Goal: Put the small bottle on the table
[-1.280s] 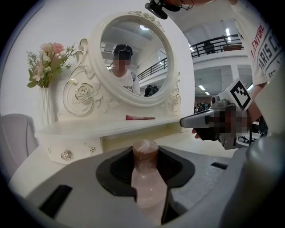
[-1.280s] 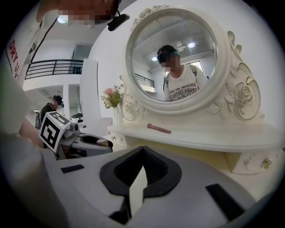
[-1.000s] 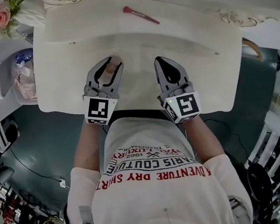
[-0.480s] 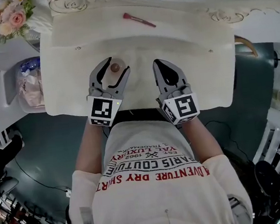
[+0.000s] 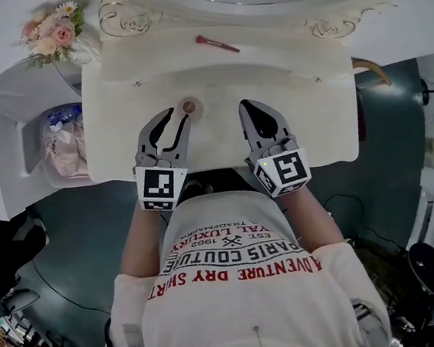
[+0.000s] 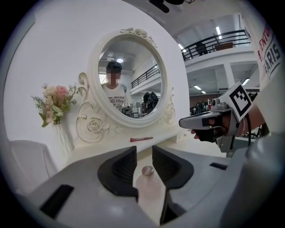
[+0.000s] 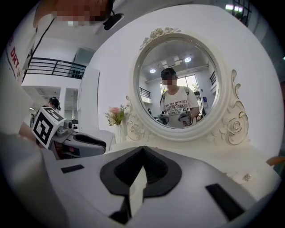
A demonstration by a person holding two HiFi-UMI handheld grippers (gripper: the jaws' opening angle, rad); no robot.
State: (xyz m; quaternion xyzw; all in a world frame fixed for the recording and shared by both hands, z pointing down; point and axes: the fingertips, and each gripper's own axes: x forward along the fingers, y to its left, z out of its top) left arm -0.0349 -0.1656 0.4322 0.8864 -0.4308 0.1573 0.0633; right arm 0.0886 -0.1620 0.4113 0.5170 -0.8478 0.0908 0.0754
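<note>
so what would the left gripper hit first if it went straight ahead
Most likely the small bottle: it stands on the table right in line with the gap of the left gripper, whose fingers are closing but not pressing on it.

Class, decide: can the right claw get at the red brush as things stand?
Probably yes: bare table lies between the right claw and the brush; the bottle stands aside.

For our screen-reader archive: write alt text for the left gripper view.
A small pink bottle stands on the white table, seen through the gap of the closing left tongs, whose pads appear clear of it. Beyond are a red brush, an ornate oval mirror and flowers.
</note>
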